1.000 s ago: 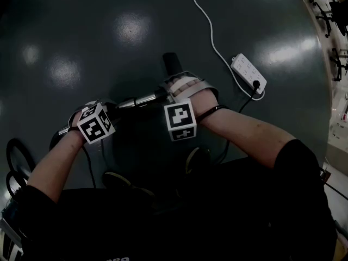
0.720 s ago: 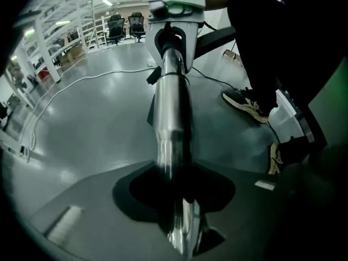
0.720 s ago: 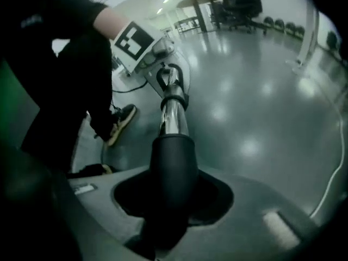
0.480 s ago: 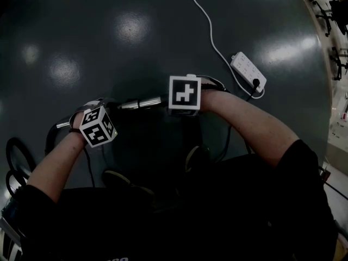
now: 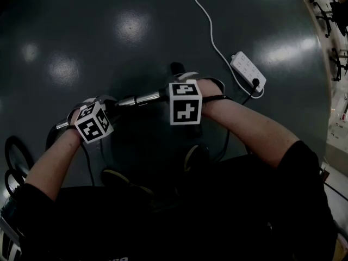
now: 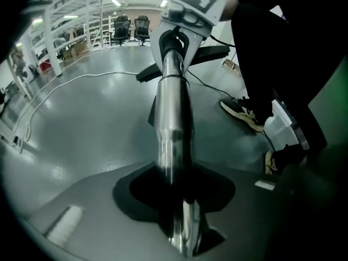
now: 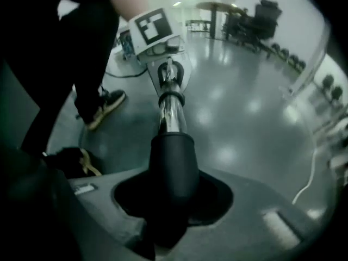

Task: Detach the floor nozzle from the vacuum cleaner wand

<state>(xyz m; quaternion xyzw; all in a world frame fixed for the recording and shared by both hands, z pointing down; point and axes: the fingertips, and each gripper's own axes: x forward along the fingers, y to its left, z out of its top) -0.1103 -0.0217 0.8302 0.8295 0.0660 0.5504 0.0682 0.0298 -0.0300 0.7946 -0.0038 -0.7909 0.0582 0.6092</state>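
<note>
**A:** Nozzle neck (image 7: 173, 167), why grab it there?

**B:** Right gripper (image 7: 171, 200) fingers just closed further round that black neck. Left gripper (image 6: 175, 194) fingers clamp the metal wand (image 6: 173, 113). Whole thing's held up off the floor (image 5: 136, 31), so I'd guess twisting splits the joint.

Shows a white power strip (image 5: 248, 73) on the glossy grey floor (image 5: 81, 31), white cord (image 5: 211, 34) trailing away, black plug (image 5: 255, 84) in it, dark shoes (image 5: 193, 157) well apart.
</note>
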